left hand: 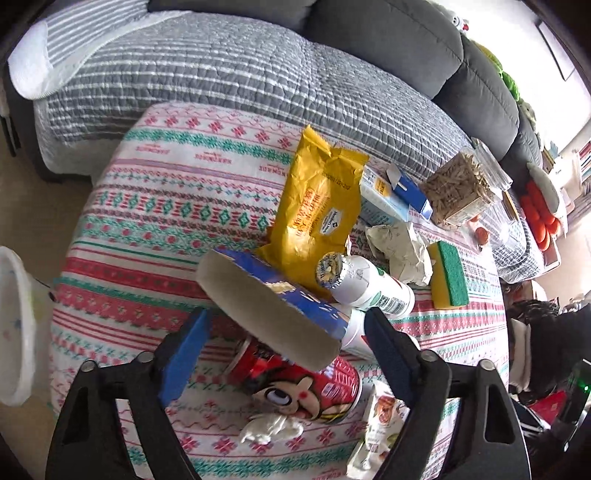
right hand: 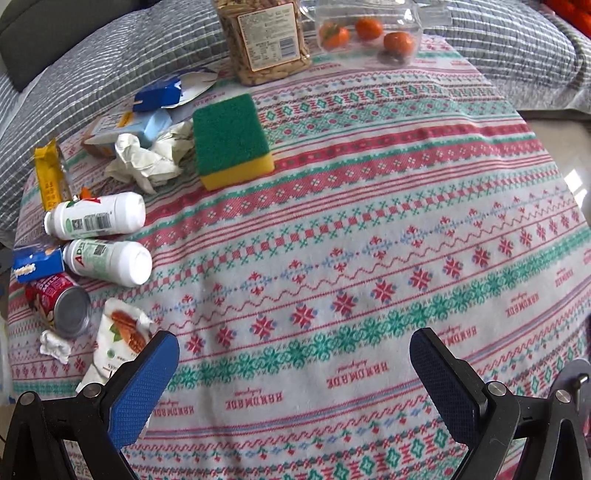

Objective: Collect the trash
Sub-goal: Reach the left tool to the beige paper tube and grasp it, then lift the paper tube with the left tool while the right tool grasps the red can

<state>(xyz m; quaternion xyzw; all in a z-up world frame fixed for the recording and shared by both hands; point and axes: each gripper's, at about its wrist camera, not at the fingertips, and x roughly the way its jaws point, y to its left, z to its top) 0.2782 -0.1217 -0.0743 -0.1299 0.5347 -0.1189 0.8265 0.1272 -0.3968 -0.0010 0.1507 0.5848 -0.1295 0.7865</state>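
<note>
My left gripper (left hand: 286, 328) is open, and a flattened blue snack box (left hand: 273, 306) lies tilted between and just beyond its fingers, over a red can (left hand: 295, 384). Around it lie a yellow bag (left hand: 321, 206), two white bottles (left hand: 369, 284), crumpled paper (left hand: 400, 247), a white tissue wad (left hand: 271, 428) and a nut wrapper (left hand: 380, 424). My right gripper (right hand: 293, 356) is open and empty over the bare patterned cloth. In the right wrist view the bottles (right hand: 99, 236), red can (right hand: 59, 302), nut wrapper (right hand: 118, 343) and crumpled paper (right hand: 147, 158) lie at the left.
A green-yellow sponge (right hand: 231, 140), a jar of snacks (right hand: 266, 37), a clear box of tangerines (right hand: 369, 29) and torn blue cartons (right hand: 155, 99) stand on the patterned tablecloth (right hand: 369, 258). A grey sofa (left hand: 258, 74) lies behind. A white bin rim (left hand: 11, 325) is at the left.
</note>
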